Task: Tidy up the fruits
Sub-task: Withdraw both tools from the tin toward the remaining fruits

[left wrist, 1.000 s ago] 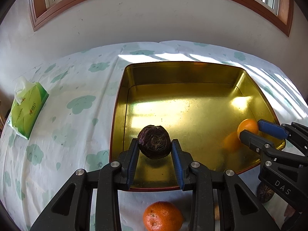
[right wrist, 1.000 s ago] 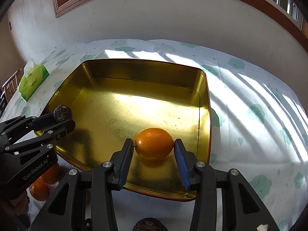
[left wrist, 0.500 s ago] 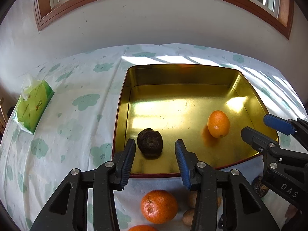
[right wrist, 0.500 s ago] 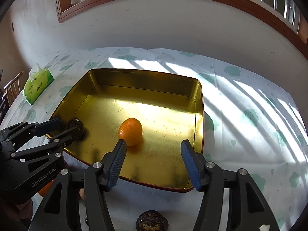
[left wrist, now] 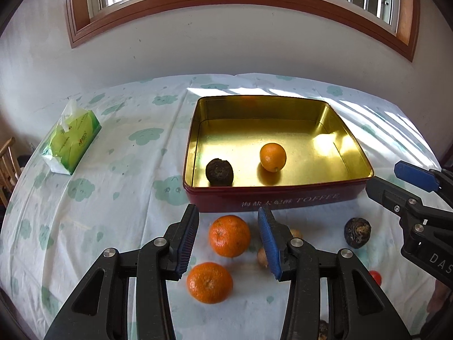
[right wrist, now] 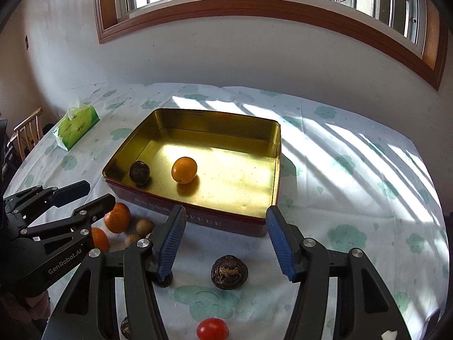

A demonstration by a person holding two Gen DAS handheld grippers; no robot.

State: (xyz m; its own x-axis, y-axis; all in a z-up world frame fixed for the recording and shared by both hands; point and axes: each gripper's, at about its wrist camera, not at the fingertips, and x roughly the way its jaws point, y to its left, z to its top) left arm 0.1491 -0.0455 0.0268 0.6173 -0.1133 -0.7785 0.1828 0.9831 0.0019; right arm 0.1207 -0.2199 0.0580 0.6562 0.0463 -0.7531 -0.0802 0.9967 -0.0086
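A gold tin (left wrist: 351,141) (right wrist: 279,141) with red sides holds a dark wrinkled fruit (left wrist: 219,171) (right wrist: 139,172) and a small orange (left wrist: 273,157) (right wrist: 184,169). In front of it on the cloth lie two oranges (left wrist: 229,235) (left wrist: 209,282), another dark fruit (left wrist: 357,232) (right wrist: 229,272), small brown fruits (right wrist: 144,227) and a red tomato (right wrist: 212,329). My left gripper (left wrist: 230,243) is open and empty, above the nearer oranges. My right gripper (right wrist: 225,241) is open and empty, above the loose dark fruit.
A green tissue pack (left wrist: 70,144) (right wrist: 77,127) lies at the far left of the table. A wooden chair (right wrist: 27,130) stands beyond the left table edge. The white wall and window run behind the table.
Both grippers let go of their fruits in the tin, opened and pulled back toward the near side. The dark fruit and small orange now rest in the tin.
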